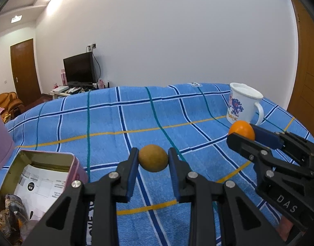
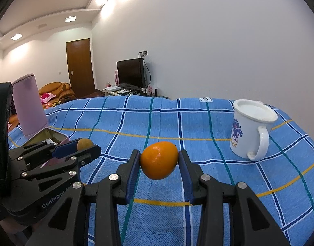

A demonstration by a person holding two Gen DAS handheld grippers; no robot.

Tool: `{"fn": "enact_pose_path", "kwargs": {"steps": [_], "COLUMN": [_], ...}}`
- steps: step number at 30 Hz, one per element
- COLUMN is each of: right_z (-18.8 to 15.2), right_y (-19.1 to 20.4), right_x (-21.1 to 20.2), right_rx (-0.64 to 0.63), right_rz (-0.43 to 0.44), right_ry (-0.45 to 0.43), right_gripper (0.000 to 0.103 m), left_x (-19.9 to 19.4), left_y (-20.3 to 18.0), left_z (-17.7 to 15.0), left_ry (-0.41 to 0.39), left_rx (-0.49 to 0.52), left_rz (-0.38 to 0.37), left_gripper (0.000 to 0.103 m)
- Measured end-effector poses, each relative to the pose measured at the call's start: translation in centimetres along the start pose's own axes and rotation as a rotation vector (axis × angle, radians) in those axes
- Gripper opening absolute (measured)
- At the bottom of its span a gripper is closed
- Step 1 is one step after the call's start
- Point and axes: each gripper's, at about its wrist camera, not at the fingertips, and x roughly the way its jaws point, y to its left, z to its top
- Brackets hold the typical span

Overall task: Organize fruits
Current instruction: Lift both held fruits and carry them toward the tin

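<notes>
Left hand-held gripper is clamped on a brown fruit, pads on its two sides at the widest part, fruit lifted clear of the blue checked cloth on the counter. Right hand-held gripper likewise pinches an orange across its middle, also held above the cloth. Both fruits look light, round, firm-ish w/ smooth skin, so prob. slippery; a grip across the equator as now seems the safe one, since a grip off-centre could let them squirt out, and too hard a squeeze may bruise. Containers: open pink tin at approx 8 o'clock from the brown fruit in the left view, just beside the left gripper; inside are printed paper sheets and some dark wrapped bits at the near end, can't tell what. No fruit in it that I can make out. White mug w/ a print stands at approx 2 o'clock from the orange, handle toward the camera; a white lid seems to sit on top, so contents hidden. Pink tall tub stands behind the tin at 10 o'clock, closed as far as visible. Tin looks the likelier drop spot, but that's a guess.
</notes>
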Motion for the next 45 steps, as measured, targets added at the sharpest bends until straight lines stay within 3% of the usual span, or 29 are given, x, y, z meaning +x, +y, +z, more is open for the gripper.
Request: {"fn": "enact_pose_path", "kwargs": {"steps": [26,45], "right_z": [-0.2,-0.5], "right_y": [0.7,1.4], "right_x": [-1.9,-2.7], "right_rx": [-0.032,-0.045], "right_rz": [-0.022,-0.010], "right_ry": [-0.102,-0.121], "right_gripper": [0.040,0.040], "left_x": [-2.3,-3.2], "left_y": [0.4,0.6], "left_z": [-0.4,-0.9], "left_ry": [-0.101,-0.110], "left_rx": [-0.016,-0.020], "left_rz": [0.023,0.025], "left_gripper": [0.030,0.030]}}
